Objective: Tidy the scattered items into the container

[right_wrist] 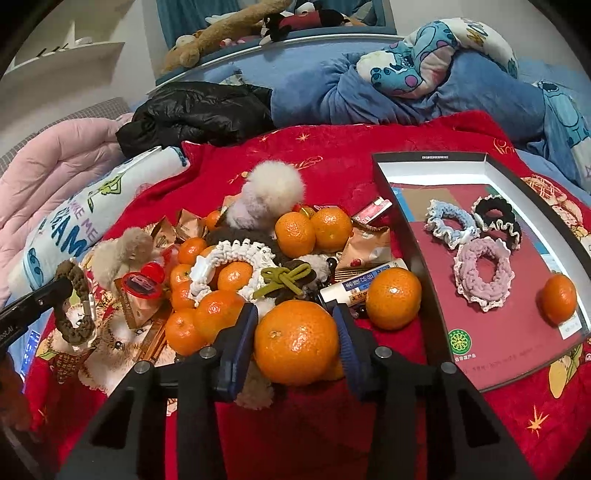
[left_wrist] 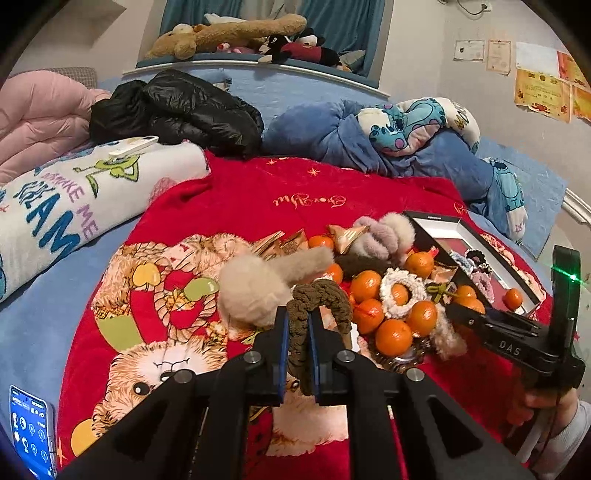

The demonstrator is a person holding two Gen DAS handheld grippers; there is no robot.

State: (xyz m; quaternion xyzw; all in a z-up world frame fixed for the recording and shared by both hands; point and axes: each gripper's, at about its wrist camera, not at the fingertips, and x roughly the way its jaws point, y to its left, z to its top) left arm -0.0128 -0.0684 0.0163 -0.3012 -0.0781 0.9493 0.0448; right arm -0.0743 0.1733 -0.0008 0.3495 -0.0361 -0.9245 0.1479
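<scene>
Right gripper (right_wrist: 295, 332) has its fingers (right_wrist: 240, 332) on either side of a large mandarin (right_wrist: 293, 341) at the near edge of the pile; the pads look to be against its skin, so it is gripped, resting on the red blanket (right_wrist: 461, 435). Left gripper (left_wrist: 298, 347) – fingers pinched tight on a brown scrunchie (left_wrist: 317, 306), held up just above the blanket at 12 o'clock from its camera. Beyond, the pile: more mandarins (right_wrist: 295, 229), a white crochet scrunchie (right_wrist: 225, 262) ringed round one of them, an olive knotted hair tie (right_wrist: 284, 280), snack packets (right_wrist: 367, 247), a white tube (right_wrist: 364, 284), fluffy hair clips (right_wrist: 271, 192). At 2 o'clock of the right camera, the box-lid container (right_wrist: 402, 206) – inside it blue (right_wrist: 448, 221), black (right_wrist: 498, 218) and pink (right_wrist: 484, 273) scrunchies and one mandarin (right_wrist: 559, 299). Farther back: black jacket (right_wrist: 195, 110), blue bedding (right_wrist: 424, 96), plush toys (right_wrist: 229, 33).
</scene>
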